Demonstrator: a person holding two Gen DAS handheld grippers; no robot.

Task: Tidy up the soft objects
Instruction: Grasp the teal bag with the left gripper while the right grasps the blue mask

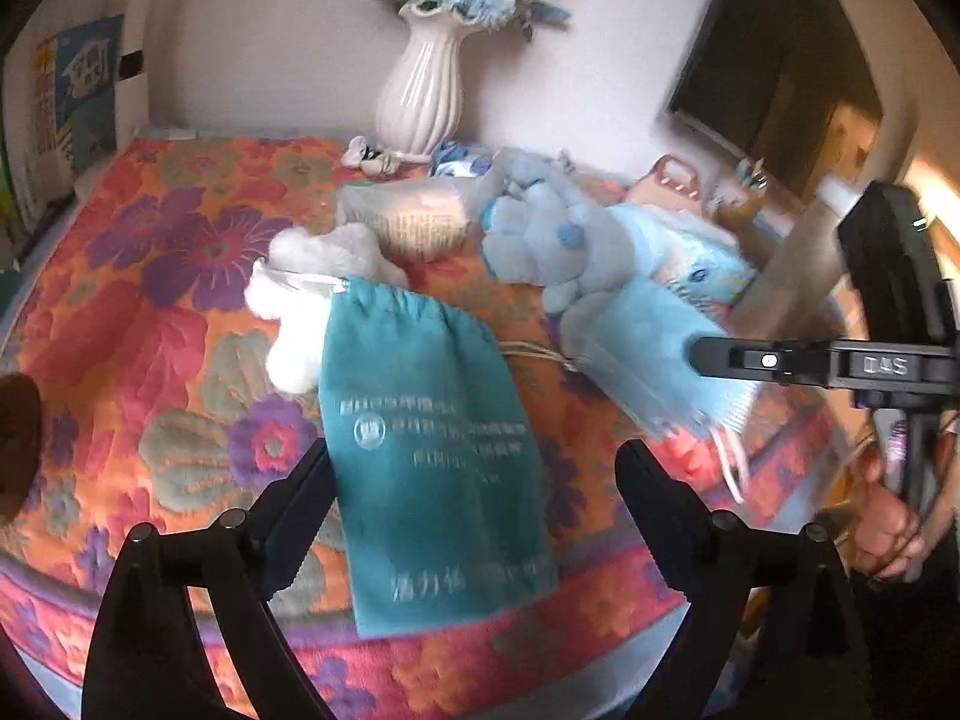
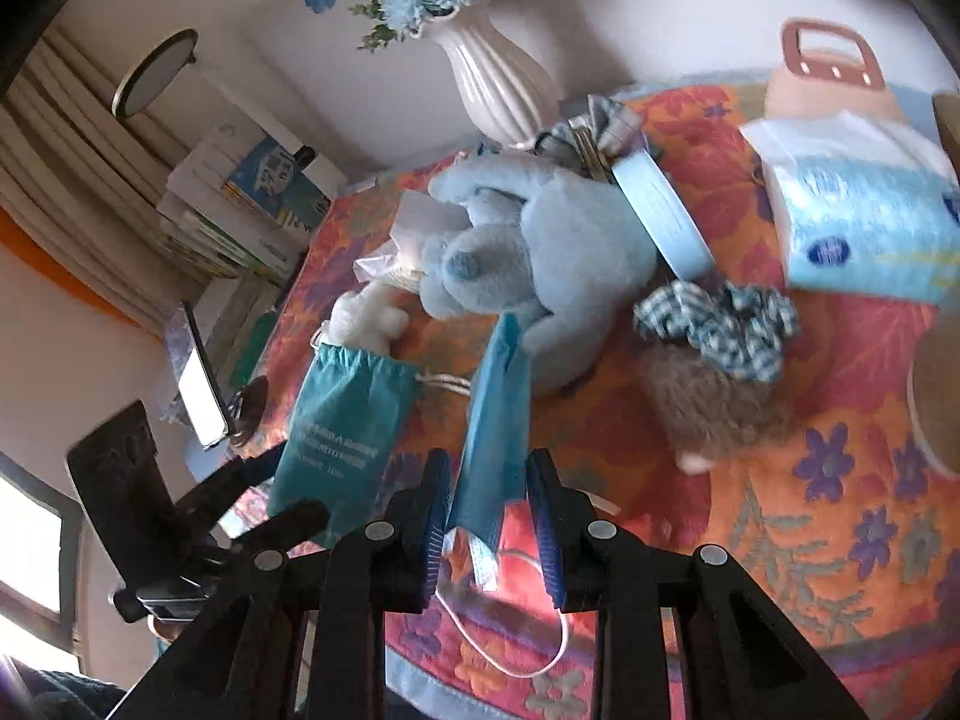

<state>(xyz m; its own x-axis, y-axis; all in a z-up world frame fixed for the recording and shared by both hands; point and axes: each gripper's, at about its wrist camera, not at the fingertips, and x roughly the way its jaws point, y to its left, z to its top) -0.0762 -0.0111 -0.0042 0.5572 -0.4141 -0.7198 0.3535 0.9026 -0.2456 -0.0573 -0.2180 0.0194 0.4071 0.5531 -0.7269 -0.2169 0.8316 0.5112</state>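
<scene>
Left tool [image 1: 474,480] stands wide over the teal pouch [image 1: 432,444], not gripping. Right tool [image 2: 489,504] pinches a blue mask [image 2: 498,420]. At twelve o'clock the plush [image 2: 540,264] and scrunchie [image 2: 720,324] lie loose on the table [image 2: 840,480]; sorting looks barely begun.

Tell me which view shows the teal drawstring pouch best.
Left wrist: the teal drawstring pouch lies whole and close, printed text facing the camera. Right wrist shows it smaller, off to the side, bottom edge hidden behind the left gripper.

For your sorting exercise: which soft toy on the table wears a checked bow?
The brown plush toy, nearest the right tool; the blue plush and white plush are bare.
</scene>
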